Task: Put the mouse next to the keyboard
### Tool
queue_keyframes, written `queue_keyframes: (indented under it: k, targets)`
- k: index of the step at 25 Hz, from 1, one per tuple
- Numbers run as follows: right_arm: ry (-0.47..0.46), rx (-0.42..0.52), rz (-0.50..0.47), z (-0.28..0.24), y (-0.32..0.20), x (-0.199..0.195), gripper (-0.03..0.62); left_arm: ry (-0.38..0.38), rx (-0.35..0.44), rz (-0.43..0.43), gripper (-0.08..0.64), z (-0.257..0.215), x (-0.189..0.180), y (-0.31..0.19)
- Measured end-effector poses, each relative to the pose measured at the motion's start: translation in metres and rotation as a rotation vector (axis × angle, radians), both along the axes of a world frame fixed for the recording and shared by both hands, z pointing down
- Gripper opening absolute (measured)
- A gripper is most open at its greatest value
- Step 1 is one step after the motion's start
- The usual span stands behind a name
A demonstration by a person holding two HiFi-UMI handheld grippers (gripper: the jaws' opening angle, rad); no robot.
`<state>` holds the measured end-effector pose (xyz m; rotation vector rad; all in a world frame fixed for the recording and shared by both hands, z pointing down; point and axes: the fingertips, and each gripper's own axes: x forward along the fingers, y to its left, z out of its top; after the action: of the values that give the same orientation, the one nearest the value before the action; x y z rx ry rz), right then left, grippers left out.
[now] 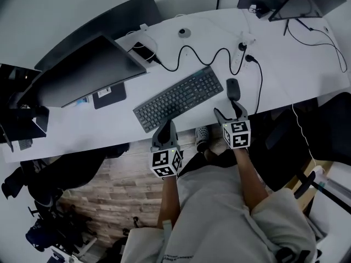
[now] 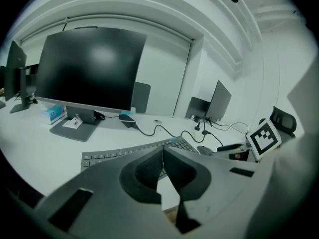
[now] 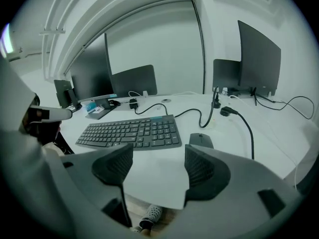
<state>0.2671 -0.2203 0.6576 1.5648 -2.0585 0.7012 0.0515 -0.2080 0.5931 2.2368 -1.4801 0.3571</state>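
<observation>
A black mouse [image 1: 233, 89] lies on the white desk [image 1: 285, 75] just right of the black keyboard [image 1: 178, 98]. In the right gripper view the mouse [image 3: 201, 140] sits beside the keyboard [image 3: 132, 131], partly hidden behind the right-hand finger. My right gripper [image 1: 230, 112] hangs open over the desk's front edge, just short of the mouse, nothing between its pads. My left gripper [image 1: 165, 130] is shut and empty in front of the keyboard [image 2: 129, 155], its pads meeting.
A large monitor [image 1: 82, 70] stands at the back left on its stand [image 2: 75, 129]. A black cable [image 1: 189, 53] snakes behind the keyboard, and a plug with cord [image 1: 253, 64] lies right of the mouse. More screens [image 1: 293, 1] stand at the far right.
</observation>
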Motion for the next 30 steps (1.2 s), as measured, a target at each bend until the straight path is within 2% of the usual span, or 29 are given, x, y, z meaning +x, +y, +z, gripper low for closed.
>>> queue_keyframes:
  k: [12, 21, 30]
  targets:
    - [-0.018, 0.065, -0.1, -0.035, 0.078, -0.044, 0.314, 0.022, 0.045, -0.084, 0.023, -0.024, -0.021, 0.098]
    - [-0.046, 0.121, -0.135, -0.053, 0.129, -0.062, 0.302, 0.019, 0.095, -0.13, 0.023, -0.042, -0.033, 0.145]
    - [-0.077, 0.17, -0.143, -0.062, 0.171, -0.074, 0.287, 0.013, 0.118, -0.133, 0.023, -0.045, -0.03, 0.193]
